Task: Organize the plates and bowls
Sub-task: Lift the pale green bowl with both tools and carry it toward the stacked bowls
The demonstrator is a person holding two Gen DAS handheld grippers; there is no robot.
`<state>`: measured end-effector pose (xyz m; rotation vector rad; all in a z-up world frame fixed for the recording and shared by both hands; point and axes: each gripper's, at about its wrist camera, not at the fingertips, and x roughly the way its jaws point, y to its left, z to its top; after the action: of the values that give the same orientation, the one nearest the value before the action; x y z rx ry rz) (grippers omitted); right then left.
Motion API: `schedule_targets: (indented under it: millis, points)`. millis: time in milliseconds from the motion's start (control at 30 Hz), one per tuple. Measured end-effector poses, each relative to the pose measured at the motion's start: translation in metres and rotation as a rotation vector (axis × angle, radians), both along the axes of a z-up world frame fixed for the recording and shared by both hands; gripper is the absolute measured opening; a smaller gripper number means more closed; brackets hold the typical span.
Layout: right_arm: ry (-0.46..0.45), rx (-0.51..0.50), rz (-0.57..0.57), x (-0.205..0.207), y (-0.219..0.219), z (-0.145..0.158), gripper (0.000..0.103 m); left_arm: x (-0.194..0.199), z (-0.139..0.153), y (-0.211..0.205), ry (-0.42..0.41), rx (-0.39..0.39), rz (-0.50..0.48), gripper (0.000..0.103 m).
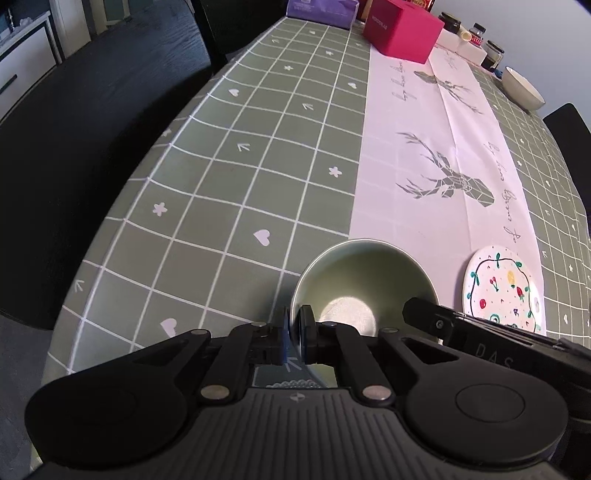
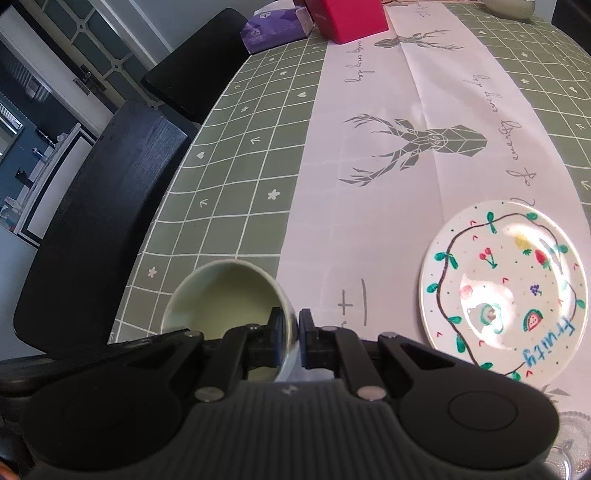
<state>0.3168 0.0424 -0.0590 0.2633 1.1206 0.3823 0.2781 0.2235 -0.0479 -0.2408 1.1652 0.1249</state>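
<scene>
Two grippers are pinching the same pale green bowl (image 1: 364, 284) from opposite sides of its rim. The left gripper (image 1: 297, 334) is clamping its blue-padded fingers (image 1: 306, 328) on the bowl's left wall, one pad inside and one outside. The right gripper (image 2: 290, 336) is doing the same on the bowl's (image 2: 221, 295) right wall, its jaws pressed onto the rim with only the wall between them. In the left wrist view, part of the right gripper's black body is showing just beyond the bowl's right edge.

The bowl is sitting near the close end of the table (image 1: 229, 166), straddling the seam where the green checked cloth is meeting the white deer-print runner (image 1: 436, 155); whether it is resting on the cloth or lifted slightly cannot be told. Just beside it on the runner, to its right, the fruit-painted plate (image 2: 506, 284) is lying flat, apart from the bowl.

Farther along the table, a pink box (image 1: 402, 31) is standing on the runner, with a purple tissue pack (image 1: 321, 9) near it on the green cloth. A cream bowl (image 1: 522, 88) is sitting well apart at the far right side, close to a few dark jars (image 1: 493, 55). Black chairs (image 2: 99, 221) are standing along the table's left edge.
</scene>
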Motion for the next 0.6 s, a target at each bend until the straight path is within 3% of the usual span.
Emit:
schedule_targets:
  millis: [167,367,600]
  points:
    - [0.080,0.053,-0.055,0.004,-0.015,-0.016,0.006,0.001,-0.004,-0.010,0.002,0.038,-0.054,0.006]
    - [0.075,0.063,-0.022,0.006,-0.010,-0.017,0.009,0.003,-0.011,-0.016,-0.011,0.109,-0.092,0.010]
    - [0.075,0.042,-0.022,0.007,-0.001,-0.030,0.008,0.001,-0.012,-0.018,-0.031,0.135,-0.113,0.010]
